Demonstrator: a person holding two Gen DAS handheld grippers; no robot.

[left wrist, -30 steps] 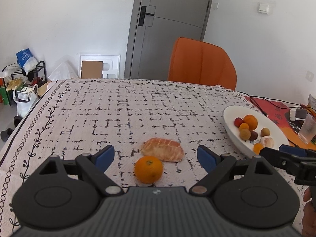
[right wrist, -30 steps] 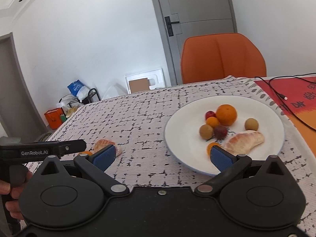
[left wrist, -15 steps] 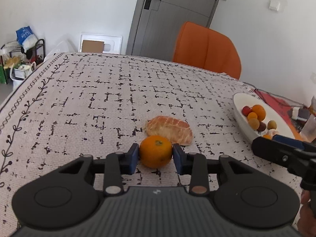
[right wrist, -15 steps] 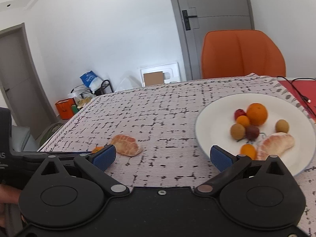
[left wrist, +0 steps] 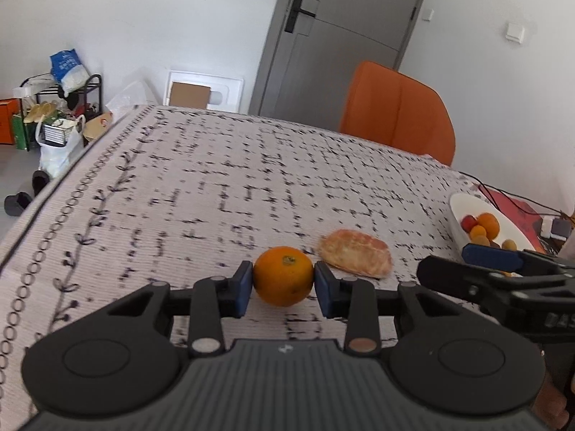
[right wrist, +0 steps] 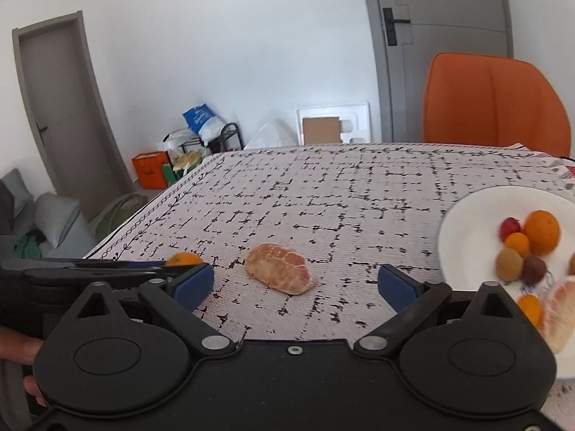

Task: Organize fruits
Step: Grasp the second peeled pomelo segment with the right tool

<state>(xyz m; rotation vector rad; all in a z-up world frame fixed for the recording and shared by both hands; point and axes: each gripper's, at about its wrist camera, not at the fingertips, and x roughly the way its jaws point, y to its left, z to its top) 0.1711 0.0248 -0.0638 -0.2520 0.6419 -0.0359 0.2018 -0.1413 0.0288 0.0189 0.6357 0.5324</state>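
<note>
Your count, relative to white plate:
- two tongs
- one whole orange off plate, on surface
- one peeled citrus piece off plate, second on plate
- six small round fruits on plate
- one orange chair beyond plate

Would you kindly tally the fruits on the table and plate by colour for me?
Orange whole fruits: 4
Peeled pink segments: 2
Tan round fruits: 2
Red fruit: 1
Dark purple fruit: 1
Total: 10
</note>
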